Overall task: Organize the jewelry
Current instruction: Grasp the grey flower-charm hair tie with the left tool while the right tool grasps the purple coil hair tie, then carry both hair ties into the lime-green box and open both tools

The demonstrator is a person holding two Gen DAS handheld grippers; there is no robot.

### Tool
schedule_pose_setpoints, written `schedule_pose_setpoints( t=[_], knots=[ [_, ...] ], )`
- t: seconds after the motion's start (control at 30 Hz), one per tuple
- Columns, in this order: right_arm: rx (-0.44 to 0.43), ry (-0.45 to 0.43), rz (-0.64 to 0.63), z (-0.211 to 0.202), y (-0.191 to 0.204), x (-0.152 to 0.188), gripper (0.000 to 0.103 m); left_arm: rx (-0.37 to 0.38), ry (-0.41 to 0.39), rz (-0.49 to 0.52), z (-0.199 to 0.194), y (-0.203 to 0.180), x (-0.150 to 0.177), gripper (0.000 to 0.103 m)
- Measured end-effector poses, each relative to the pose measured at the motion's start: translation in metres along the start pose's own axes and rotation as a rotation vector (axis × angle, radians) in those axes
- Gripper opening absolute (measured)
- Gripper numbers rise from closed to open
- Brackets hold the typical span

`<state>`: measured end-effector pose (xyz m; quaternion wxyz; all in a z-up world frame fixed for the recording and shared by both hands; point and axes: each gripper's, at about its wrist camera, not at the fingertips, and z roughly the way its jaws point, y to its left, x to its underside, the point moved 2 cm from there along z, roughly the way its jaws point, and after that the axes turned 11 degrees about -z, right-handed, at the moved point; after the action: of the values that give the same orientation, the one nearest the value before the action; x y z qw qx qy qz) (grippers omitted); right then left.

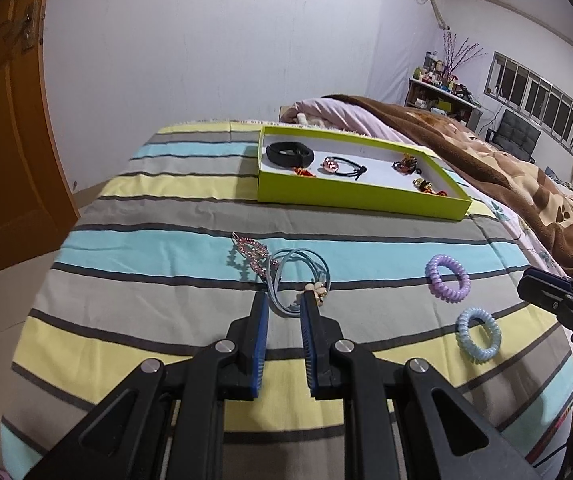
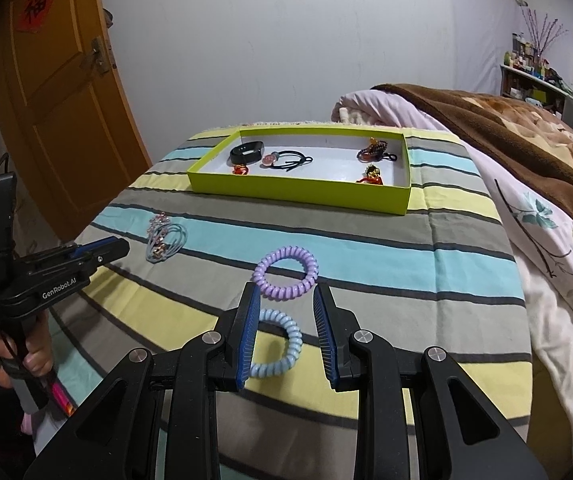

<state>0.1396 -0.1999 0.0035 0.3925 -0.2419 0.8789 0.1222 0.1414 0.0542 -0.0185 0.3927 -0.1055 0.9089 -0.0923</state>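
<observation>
A lime-green tray [image 1: 350, 196] [image 2: 294, 196] at the back of the striped cloth holds a black band [image 1: 289, 153], a black hair tie with a pink bead [image 1: 342, 166] and small red and gold ornaments. My left gripper [image 1: 284, 300] is open, its fingertips on either side of a light-blue hair tie with a flower charm [image 1: 302, 280], next to a pink rhinestone clip [image 1: 251, 251]. My right gripper [image 2: 286, 292] is open over a pale-blue coil tie [image 2: 282, 344]; a purple coil tie [image 2: 286, 272] lies just beyond.
The striped cloth [image 1: 158, 248] covers a bed. A brown blanket [image 2: 506, 132] and pink quilt lie on the right. An orange door [image 2: 58, 80] stands on the left. The purple [image 1: 447, 279] and pale-blue [image 1: 479, 334] coils show in the left wrist view.
</observation>
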Motion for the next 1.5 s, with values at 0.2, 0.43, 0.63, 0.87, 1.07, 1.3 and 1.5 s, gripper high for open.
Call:
schedule_pose_setpoints(
  t=[0.2, 0.43, 0.63, 0.87, 1.07, 1.3, 1.5],
  knots=[
    [-0.003, 0.036, 0.005, 0.023, -0.005, -0.004, 0.028, -0.012, 0.054, -0.014, 0.02, 0.0, -0.001, 0.017],
    [-0.003, 0.078, 0.015, 0.047, -0.014, -0.01, 0.028, -0.025, 0.096, -0.038, 0.033, 0.002, -0.004, 0.017],
    [0.003, 0.111, 0.01, 0.064, -0.016, -0.015, 0.028, -0.03, 0.108, -0.049, 0.04, 0.0, -0.007, 0.017],
    [0.035, 0.152, -0.05, 0.076, -0.01, -0.013, 0.013, -0.04, 0.109, -0.008, 0.042, -0.008, -0.006, 0.006],
    [0.03, 0.135, -0.052, 0.071, -0.01, -0.012, 0.009, -0.011, 0.084, 0.008, 0.034, -0.013, -0.004, 0.003],
    [0.032, 0.08, -0.034, 0.052, -0.012, -0.014, 0.009, 0.031, 0.051, 0.021, 0.017, -0.022, -0.002, 0.003],
    [0.031, 0.04, -0.02, 0.033, -0.013, -0.017, 0.009, 0.056, 0.002, 0.033, -0.003, -0.028, -0.007, 0.003]
  ],
)
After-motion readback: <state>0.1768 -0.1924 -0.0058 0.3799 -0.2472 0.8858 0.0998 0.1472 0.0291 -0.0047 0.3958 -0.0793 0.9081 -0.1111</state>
